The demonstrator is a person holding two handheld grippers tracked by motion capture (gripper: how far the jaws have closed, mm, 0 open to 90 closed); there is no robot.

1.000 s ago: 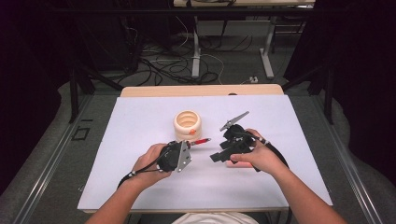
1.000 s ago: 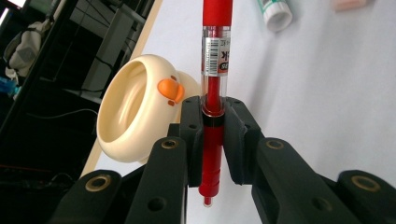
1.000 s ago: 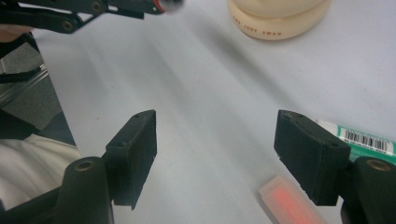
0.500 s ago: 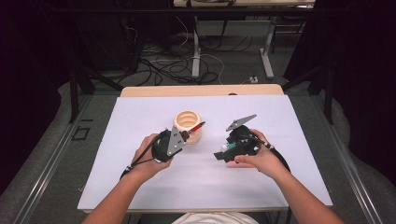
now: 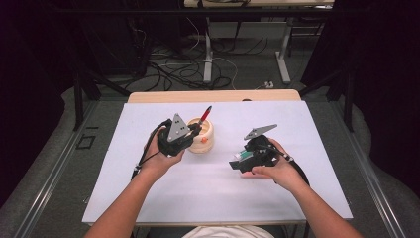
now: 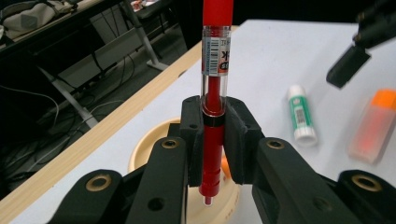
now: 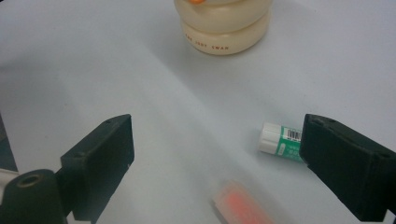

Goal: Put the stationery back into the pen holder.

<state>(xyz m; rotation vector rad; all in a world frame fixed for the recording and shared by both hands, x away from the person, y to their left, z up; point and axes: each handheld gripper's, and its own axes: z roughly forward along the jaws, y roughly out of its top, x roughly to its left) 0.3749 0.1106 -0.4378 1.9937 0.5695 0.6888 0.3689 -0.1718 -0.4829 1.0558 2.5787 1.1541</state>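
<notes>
We see the left gripper (image 5: 190,131) closed tight on a red pen (image 6: 215,93), which stands upright just over the cream round holder (image 5: 204,139). The right gripper (image 7: 219,172) has just been opening its jaws; they stand wide with nothing between them. Below it lie a green-and-white glue stick (image 7: 282,142), partly behind one jaw, and a blurred orange object (image 7: 243,205). The white table cover (image 5: 148,198) has free room in front; its wooden far edge (image 5: 213,95) is near the holder.
</notes>
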